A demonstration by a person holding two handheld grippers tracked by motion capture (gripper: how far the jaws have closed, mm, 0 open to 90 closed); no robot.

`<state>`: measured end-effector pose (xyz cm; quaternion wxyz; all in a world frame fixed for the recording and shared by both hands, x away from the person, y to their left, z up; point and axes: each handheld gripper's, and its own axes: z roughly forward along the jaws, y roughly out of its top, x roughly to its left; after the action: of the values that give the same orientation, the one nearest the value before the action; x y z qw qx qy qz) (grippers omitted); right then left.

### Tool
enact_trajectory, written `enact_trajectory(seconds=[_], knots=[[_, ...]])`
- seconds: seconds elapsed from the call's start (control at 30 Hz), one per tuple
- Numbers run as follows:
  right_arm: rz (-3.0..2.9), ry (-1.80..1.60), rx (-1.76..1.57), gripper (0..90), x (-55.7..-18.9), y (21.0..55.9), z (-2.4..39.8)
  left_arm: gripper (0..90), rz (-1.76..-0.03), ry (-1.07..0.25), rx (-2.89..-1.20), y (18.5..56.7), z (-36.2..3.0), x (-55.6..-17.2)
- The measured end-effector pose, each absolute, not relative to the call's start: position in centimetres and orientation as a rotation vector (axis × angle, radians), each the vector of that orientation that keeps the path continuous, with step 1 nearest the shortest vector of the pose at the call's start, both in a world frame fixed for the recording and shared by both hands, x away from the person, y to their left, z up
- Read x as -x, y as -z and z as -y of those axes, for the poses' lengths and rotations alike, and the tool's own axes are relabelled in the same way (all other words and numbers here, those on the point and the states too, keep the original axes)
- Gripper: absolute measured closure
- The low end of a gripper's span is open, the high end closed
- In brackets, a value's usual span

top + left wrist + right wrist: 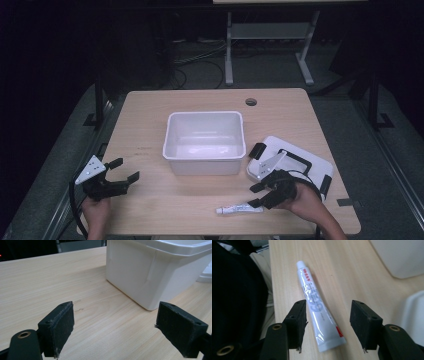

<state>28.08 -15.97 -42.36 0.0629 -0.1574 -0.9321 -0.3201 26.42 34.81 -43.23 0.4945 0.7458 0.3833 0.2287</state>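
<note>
White tube (pixel 318 310) flat on table (pixel 352 272), between spread tool (pixel 328 325) jaws.

Tub (pixel 205 142) sits mid-table (pixel 150 210), a bit toward the far edge. Lid (pixel 310 155) lies flat just right of tub, near the table's right edge. Tube (pixel 240 209) lies on the table near the front edge, in front of tub's right corner and left-front of lid, cap end pointing left. Right gripper (pixel 259 194) hangs just over tube's right end; tube runs btwn its jaws, no contact. Left gripper (pixel 126 170) is over table's left-front area, well left of tub, pointing at it.
</note>
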Motion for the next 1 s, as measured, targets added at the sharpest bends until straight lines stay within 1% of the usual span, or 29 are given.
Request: enact_trajectory(seconds=[0.7, 1.0], knots=[[2.834, 0.903, 0.355, 45.7, -27.2, 43.8, 13.0, 14.1, -0.919, -0.539, -1.812, 43.3, -34.5, -26.5], [2.854, 0.892, 0.322, 46.9, -27.1, 44.1, 12.1, 14.1, -0.918, -0.540, -1.807, 43.2, -34.6, -26.5]])
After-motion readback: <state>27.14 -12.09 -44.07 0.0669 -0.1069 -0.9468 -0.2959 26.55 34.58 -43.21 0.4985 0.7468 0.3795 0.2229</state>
